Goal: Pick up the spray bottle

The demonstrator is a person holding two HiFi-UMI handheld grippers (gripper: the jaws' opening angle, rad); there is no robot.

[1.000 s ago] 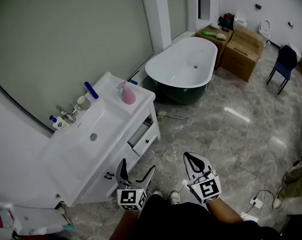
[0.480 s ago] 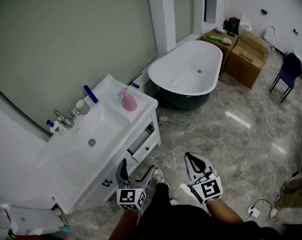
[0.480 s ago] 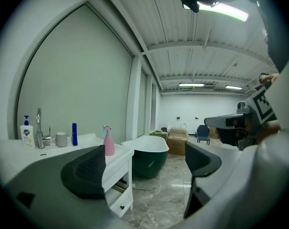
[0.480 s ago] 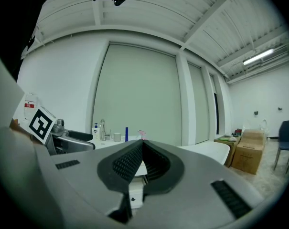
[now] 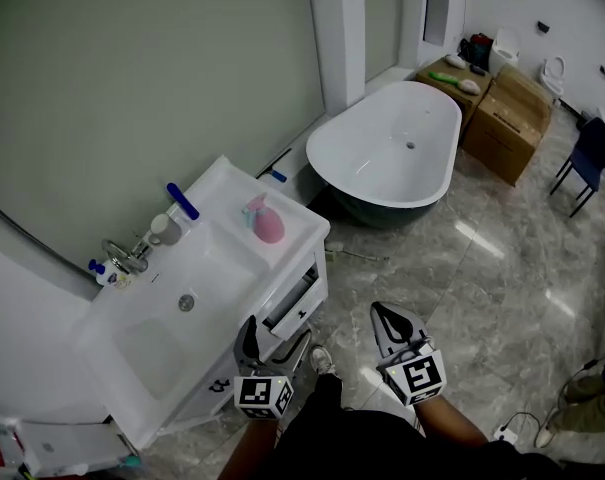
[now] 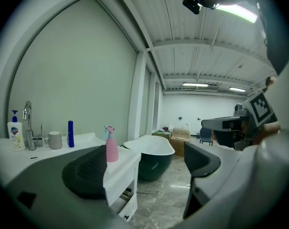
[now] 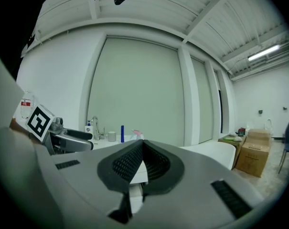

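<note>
Left tongs point(image 5: 277, 334) spread, narrowing, right tongs point(image 5: 380, 311) pressed together; spray bottle point(image 5: 267, 224) on vanity point(image 5: 232, 268).

White counter point(image 5: 222, 190) w/ sink point(image 5: 152, 333); along back edge soap dispenser point(image 5: 102, 271), faucet point(image 5: 119, 253), mug point(image 5: 164, 229), blue bottle point(image 5: 182, 201). Partly open drawer point(image 5: 300, 303) below. Beyond, white bathtub point(image 5: 382, 153) on marble floor point(image 5: 482, 288); cardboard boxes point(image 5: 507, 118) & blue chair point(image 5: 587, 153) further off.
</note>
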